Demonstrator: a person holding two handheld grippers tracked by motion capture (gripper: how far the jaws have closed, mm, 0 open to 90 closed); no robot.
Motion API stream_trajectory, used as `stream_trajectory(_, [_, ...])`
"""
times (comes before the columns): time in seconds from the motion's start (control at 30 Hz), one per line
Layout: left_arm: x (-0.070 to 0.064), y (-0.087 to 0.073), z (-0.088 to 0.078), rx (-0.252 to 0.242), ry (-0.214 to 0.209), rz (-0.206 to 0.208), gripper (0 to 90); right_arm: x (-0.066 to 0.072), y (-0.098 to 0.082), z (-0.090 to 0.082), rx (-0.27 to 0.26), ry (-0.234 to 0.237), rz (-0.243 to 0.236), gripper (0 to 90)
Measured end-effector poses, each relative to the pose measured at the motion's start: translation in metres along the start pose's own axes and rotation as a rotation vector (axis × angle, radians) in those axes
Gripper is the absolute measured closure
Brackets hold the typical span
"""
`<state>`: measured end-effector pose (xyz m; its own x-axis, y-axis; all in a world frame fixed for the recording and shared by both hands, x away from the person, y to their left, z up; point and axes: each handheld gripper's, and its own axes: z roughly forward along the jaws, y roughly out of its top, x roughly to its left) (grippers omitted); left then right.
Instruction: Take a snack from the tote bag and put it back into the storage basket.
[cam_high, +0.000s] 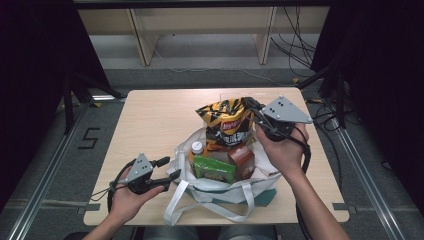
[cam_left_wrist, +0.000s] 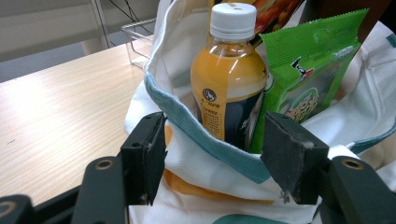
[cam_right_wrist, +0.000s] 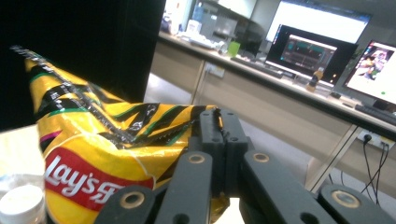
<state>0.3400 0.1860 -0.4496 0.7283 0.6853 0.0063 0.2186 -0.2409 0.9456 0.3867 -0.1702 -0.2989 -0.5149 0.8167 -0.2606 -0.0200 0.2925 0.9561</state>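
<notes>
A white tote bag (cam_high: 220, 192) with a teal rim lies on the wooden table (cam_high: 150, 120). It holds an orange drink bottle (cam_left_wrist: 229, 74), a green snack packet (cam_left_wrist: 303, 79) and a brown carton (cam_high: 242, 159). A yellow and black Lay's chip bag (cam_high: 225, 125) stands upright over the tote's far side. My right gripper (cam_right_wrist: 219, 126) is shut on the chip bag's top corner (cam_right_wrist: 154, 126). My left gripper (cam_left_wrist: 215, 158) is open at the tote's near left rim (cam_left_wrist: 205, 140), with that cloth edge between its jaws and the pads apart from it.
A clear plastic container (cam_left_wrist: 137, 42) sits on the table behind the tote. The tote's white straps (cam_high: 175, 200) hang toward the front edge. Cables trail on the floor beyond the table. Desks with lit monitors (cam_right_wrist: 308, 51) stand far off in the right gripper view.
</notes>
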Motion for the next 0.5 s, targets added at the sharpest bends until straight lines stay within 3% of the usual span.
stream_trajectory(0.3, [0.000, 0.000, 0.000, 0.001, -0.001, 0.000, 39.7, -0.004, 0.011, -0.006, -0.041, -0.020, 0.040, 90.0])
stream_trajectory(0.5, [0.000, 0.000, 0.000, 0.001, -0.001, -0.001, 39.7, -0.010, 0.018, -0.008, -0.071, -0.038, 0.034, 90.0])
